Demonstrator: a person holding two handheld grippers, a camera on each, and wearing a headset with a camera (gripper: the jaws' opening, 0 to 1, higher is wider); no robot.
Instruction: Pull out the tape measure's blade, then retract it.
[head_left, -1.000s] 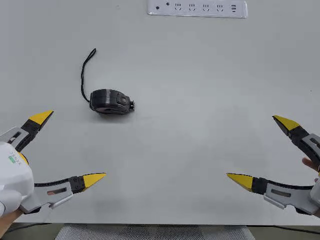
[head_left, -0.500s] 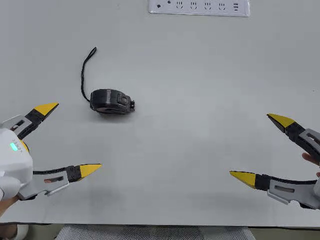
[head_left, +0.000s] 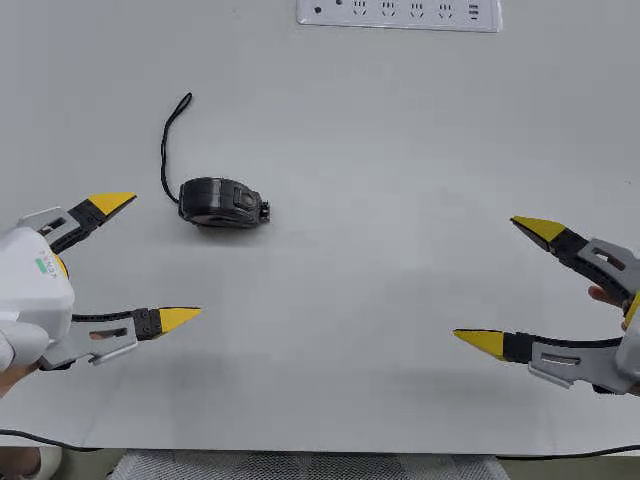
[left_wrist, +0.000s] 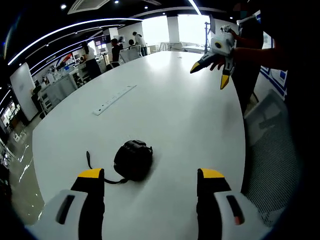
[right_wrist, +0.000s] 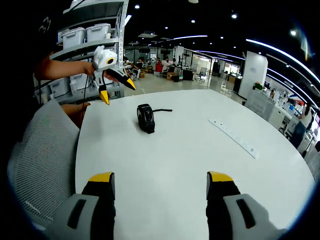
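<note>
White bench (head_left: 400, 200), black closed tape measure (head_left: 222, 203)

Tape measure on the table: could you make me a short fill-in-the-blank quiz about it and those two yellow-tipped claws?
1. The tape measure lies on the table, much nearer the ____ gripper than the other one.
2. The left gripper and the right gripper touch nothing, and the jaws of both stand ____.
3. The wrist strap that trails from the tape measure is ____ in colour.
Missing words: left; open; black.
</note>
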